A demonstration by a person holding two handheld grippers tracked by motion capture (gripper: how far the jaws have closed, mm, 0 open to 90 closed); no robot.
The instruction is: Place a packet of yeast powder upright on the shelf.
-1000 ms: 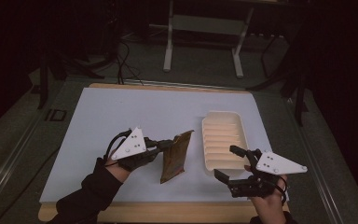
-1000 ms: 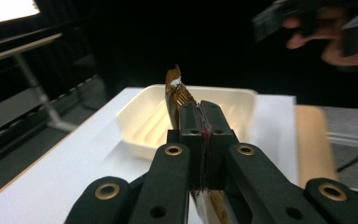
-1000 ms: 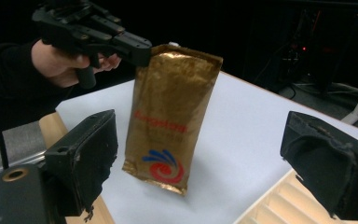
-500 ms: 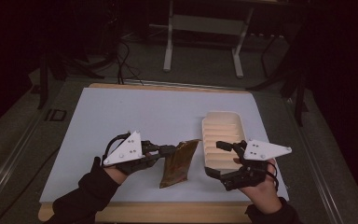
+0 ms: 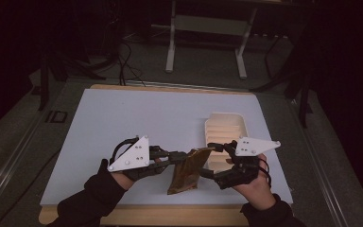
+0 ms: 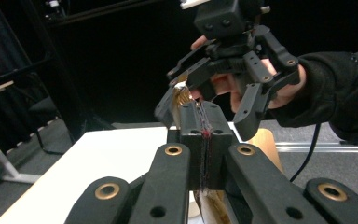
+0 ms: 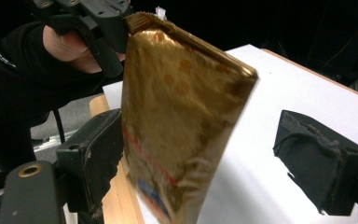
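In the high view, no writing could be read on the golden foil pouch (image 5: 187,171), which hung above the white table (image 5: 123,123) between the left gripper (image 5: 182,156) and the right gripper (image 5: 208,161), just beside a cream ridged tray (image 5: 227,127). In the left gripper view, the left jaws were clamped together on the pouch's top seam (image 6: 204,135), the right gripper (image 6: 205,109) close behind it. In the right gripper view, the pouch (image 7: 177,121) carried blurred red lettering and a blue mark, unreadable; it hung between the right jaws, which stood wide apart, the left pad near it, the right well clear.
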